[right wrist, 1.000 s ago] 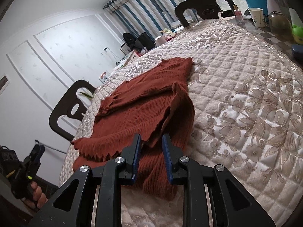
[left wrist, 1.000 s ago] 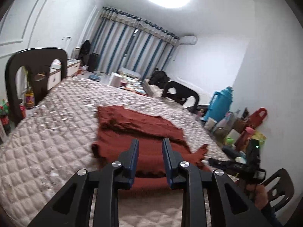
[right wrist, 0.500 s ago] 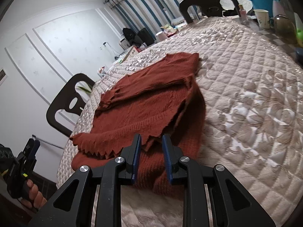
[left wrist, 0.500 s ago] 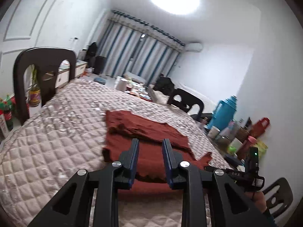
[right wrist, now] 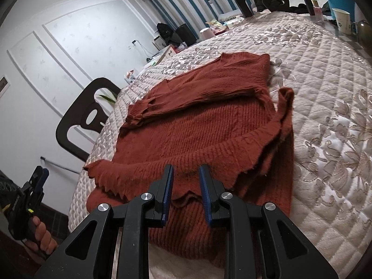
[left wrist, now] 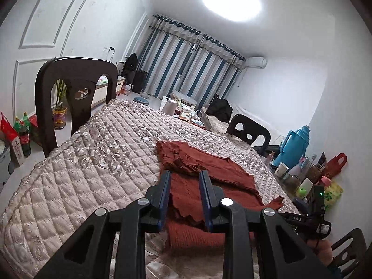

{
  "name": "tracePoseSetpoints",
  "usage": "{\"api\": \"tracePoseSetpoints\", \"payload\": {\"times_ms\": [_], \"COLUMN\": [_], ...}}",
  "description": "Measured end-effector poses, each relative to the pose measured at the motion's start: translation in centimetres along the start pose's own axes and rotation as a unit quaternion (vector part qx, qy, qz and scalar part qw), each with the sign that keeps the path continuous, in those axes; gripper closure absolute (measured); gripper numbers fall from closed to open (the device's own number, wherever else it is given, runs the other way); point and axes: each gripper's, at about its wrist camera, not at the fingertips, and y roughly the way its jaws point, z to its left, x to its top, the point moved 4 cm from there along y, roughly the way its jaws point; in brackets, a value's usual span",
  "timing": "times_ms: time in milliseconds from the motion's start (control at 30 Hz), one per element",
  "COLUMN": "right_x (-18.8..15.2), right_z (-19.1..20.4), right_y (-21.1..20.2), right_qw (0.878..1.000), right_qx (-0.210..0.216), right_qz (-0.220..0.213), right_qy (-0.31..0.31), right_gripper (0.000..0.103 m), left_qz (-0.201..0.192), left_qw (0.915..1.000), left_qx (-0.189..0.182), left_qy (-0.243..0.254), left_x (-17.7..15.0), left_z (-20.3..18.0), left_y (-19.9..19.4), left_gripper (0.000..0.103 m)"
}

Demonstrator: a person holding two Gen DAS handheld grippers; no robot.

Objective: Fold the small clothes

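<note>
Bright, even room light from one blown-out ceiling lamp (left wrist: pixel 231 2), sheen on the quilt (right wrist: pixel 330 74), soft shadow under the tongs (right wrist: pixel 186 186), strong fisheye bending with dark vignetted corners, near parts slightly soft, distance fairly sharp.

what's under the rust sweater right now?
The rust sweater lies on the quilted beige cover, which shows on every side. The sweater is doubled over itself, scalloped hem on top. Anything between its layers or beneath it is hidden.
</note>
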Motion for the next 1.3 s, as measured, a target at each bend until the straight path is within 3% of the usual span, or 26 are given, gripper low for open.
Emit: {"api": "tracePoseSetpoints", "payload": {"times_ms": [367,533,667,900,1000,1133,1300], "right_x": [0.3,0.3,0.3,0.7,1.4,2.9,5.7], "right_z": [-0.6,-0.7,-1.4,-3.0,-3.4,-4.0,-5.1], "right_y": [0.6,0.1,-0.7,0.1,0.9,1.6,2.0], "right_qw": [1.0,1.0,1.0,1.0,1.0,1.0,0.999], "right_qx": [0.003,-0.003,-0.005,-0.001,0.002,0.011,0.004], "right_qz": [0.002,0.001,-0.007,0.004,0.006,-0.001,-0.026], "right_qy": [0.009,-0.003,-0.006,0.008,0.008,0.02,0.031], "right_gripper": [0.08,0.08,0.08,0.08,0.08,0.08,0.08], "left_qz": [0.028,0.088,0.147,0.208,0.211,0.204,0.171], "left_qw": [0.9996,0.9961,0.9891,0.9775,0.9763,0.9747,0.9777], "left_qx": [0.003,0.0,0.006,-0.031,-0.049,-0.081,-0.064], "left_qy": [0.008,0.006,0.002,-0.002,-0.003,-0.044,-0.103], "left_x": [-0.4,-2.2,-4.1,-5.7,-5.4,-4.0,-1.7], "left_z": [0.1,1.3,2.6,1.7,1.1,1.3,3.3], "left_y": [2.4,5.5,8.3,11.4,12.3,13.8,15.4], "left_gripper": [0.075,0.075,0.068,0.068,0.068,0.069,0.069]}}
